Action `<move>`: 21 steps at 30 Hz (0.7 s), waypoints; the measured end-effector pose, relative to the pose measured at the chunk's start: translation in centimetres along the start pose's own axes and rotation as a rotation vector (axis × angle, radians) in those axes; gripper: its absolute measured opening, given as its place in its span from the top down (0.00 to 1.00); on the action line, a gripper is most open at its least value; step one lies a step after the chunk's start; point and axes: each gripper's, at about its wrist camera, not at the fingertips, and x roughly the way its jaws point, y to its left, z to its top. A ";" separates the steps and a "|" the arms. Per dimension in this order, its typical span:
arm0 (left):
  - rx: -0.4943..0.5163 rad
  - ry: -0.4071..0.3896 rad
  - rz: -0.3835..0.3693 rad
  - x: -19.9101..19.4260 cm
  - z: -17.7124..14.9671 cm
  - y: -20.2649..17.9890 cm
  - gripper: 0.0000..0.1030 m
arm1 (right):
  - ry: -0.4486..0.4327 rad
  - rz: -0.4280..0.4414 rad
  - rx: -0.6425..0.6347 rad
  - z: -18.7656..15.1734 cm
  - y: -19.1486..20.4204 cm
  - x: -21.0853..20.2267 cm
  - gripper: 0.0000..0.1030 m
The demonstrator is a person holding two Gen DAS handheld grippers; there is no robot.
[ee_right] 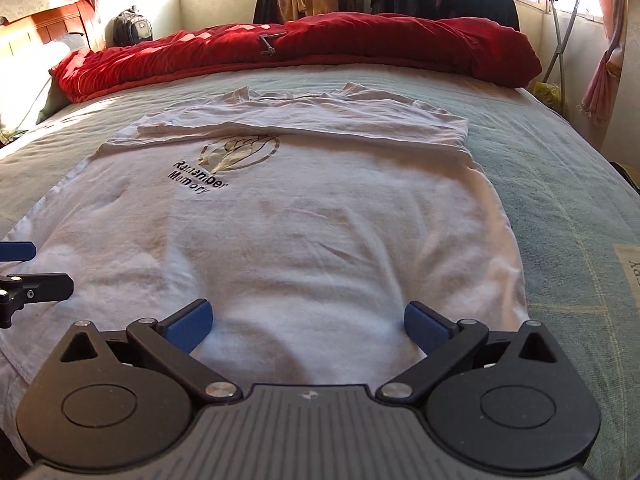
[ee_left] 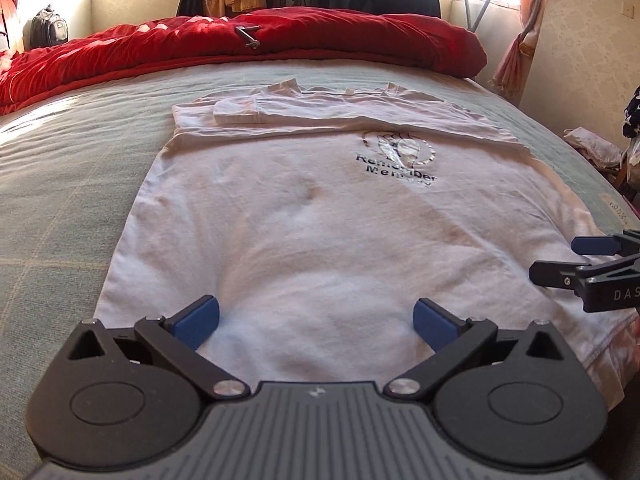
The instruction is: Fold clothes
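T-shirt (ee_left: 304, 224) flat on bed (ee_left: 60, 200) — both grippers (left (ee_left: 316, 322), right (ee_right: 307, 326)) spread wide over hem.

White printed T-shirt (ee_left: 304, 216) flat on bed, sleeves folded inward.

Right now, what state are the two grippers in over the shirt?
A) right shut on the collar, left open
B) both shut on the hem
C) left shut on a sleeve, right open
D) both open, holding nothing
D: the left gripper and the right gripper both show their blue pads spread wide apart, with only the flat white T-shirt visible between them and no fabric pinched.
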 end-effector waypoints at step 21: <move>0.007 -0.037 0.039 -1.7 -2.7 -0.9 0.01 | -0.187 0.017 -0.014 -6.5 -0.7 -3.9 0.00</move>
